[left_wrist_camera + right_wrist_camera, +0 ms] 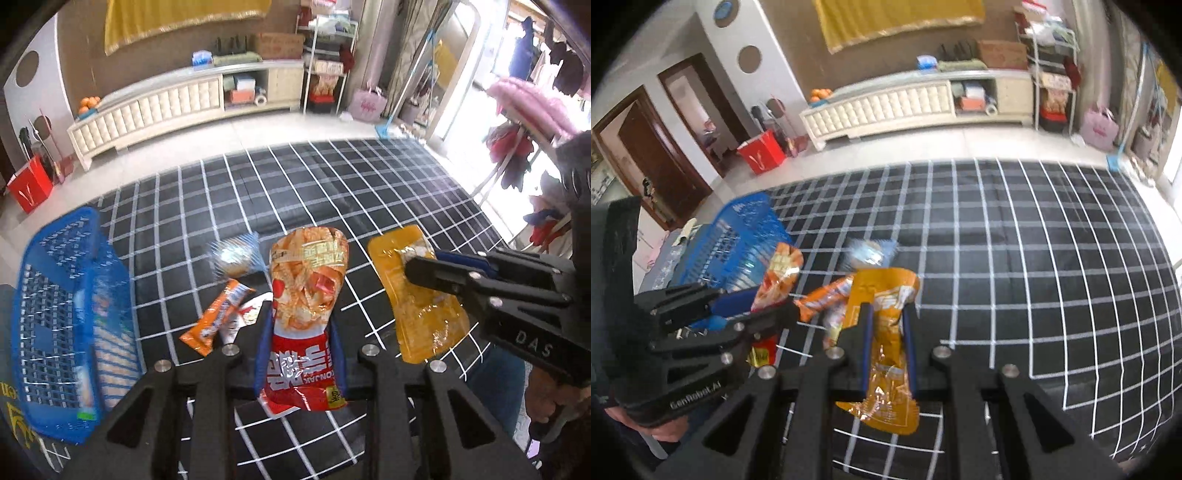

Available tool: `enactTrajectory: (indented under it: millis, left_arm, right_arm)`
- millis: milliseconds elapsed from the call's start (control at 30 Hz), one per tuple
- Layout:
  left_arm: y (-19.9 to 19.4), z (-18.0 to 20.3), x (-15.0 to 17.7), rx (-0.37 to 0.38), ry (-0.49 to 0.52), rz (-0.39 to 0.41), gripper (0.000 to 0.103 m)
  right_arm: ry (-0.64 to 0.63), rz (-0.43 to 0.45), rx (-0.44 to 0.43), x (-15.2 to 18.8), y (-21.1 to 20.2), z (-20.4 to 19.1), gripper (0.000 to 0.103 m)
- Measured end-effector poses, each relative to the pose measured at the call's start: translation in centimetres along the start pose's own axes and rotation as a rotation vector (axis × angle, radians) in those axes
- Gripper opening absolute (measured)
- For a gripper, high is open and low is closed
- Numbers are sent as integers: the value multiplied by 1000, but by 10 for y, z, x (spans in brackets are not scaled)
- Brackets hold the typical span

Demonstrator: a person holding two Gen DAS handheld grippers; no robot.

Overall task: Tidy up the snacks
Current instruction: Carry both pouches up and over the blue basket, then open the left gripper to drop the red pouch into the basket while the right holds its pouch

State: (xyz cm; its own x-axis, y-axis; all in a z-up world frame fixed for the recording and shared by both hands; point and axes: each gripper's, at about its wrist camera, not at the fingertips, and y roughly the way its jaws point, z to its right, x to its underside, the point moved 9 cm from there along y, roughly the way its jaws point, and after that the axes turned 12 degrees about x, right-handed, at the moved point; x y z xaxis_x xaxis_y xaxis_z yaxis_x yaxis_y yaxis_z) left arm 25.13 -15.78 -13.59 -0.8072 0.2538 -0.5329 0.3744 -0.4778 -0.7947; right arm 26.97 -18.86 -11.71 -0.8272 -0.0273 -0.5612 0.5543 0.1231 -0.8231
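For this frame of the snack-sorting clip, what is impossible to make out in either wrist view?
- Contents of the blue perforated plastic basket: motion blur in the left wrist view; in the right wrist view the left tongs and their red-and-orange konjak snack pouch cover it.
- Small white wrapper: half hidden under the orange snack bar.
- Print on the amber-yellow translucent pouch held by the right tongs: glare, blur.
- Round clear-wrapped snack: too blurred to identify.
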Motion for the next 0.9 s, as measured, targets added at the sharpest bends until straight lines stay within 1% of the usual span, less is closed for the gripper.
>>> enactTrajectory:
  millis: [133, 233, 433, 567, 700, 900]
  left_arm:
    - [-38, -16, 3, -21, -2, 43, 26]
    - [-61, -29, 6, -37, -15, 74, 26]
    - [-98, -70, 20, -94, -56, 110, 26]
    - [-123, -101, 32, -138, -90, 125, 26]
    - [-143, -129, 43, -171, -122, 131, 26]
    - [-155, -175, 53, -208, -174, 121, 26]
  right_arm:
    - [-51, 50, -22, -19, -17, -37, 19]
    - [-90, 71, -47, -29, -24, -67, 19]
    - [-155, 93, -103, -37, -26, -123, 19]
    - [-186, 83, -157, -36, -21, -160, 19]
    - [-221, 72, -190, -40, -12, -195, 19]
    - [-247, 37, -227, -43, 8, -237, 19]
